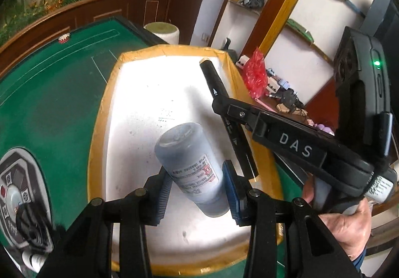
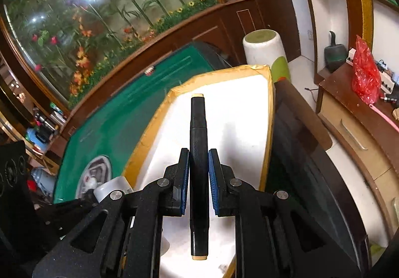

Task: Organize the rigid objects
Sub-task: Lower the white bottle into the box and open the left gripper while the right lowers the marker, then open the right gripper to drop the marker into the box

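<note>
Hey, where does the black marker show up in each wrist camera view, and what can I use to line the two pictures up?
Left wrist view: the black marker slants across right of centre, gripped by the right gripper, above the white board.
Right wrist view: the black marker runs straight up the centre, clamped between the blue pads.
Shared landmark: the white board's yellow taped edge on the green table.
</note>
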The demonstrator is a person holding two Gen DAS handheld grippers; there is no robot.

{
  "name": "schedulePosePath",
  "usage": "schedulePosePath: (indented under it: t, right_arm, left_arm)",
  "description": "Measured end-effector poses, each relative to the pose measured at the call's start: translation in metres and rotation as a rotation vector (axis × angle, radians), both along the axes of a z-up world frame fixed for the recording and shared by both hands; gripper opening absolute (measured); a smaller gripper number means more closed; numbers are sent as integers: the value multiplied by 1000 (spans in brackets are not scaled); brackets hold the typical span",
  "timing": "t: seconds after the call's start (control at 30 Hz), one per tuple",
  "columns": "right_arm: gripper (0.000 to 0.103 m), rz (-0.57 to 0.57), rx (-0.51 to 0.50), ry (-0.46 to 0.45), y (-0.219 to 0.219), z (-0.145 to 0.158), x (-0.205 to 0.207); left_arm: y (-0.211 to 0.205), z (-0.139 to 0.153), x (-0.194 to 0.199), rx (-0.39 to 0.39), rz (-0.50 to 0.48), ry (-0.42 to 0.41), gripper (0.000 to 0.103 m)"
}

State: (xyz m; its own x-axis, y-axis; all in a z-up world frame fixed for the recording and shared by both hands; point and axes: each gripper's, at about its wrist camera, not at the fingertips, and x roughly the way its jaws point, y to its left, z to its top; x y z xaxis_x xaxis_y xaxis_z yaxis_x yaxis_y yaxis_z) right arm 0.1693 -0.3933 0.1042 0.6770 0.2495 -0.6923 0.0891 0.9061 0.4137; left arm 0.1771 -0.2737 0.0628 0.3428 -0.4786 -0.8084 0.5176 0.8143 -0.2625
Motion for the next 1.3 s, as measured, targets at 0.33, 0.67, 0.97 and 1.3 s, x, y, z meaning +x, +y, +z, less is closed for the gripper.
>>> schedulePosePath:
  t: [0.33,0.67,0.97,1.3]
  right_arm:
    - [14,7,-39,17,-7,-11,2]
    - [14,24,-65,20,-2,-15,4]
    - [14,41,-106,6,4,-14,3]
    - [15,42,-131,-50,7,-5,-4]
  left_arm:
    - [-11,-27,17,22,-4,41,41]
    - [-9,-32,17,23,4,40,41]
    - [-10,-31,14,23,12,19,42]
    - [-12,-28,15,34,9,25,47]
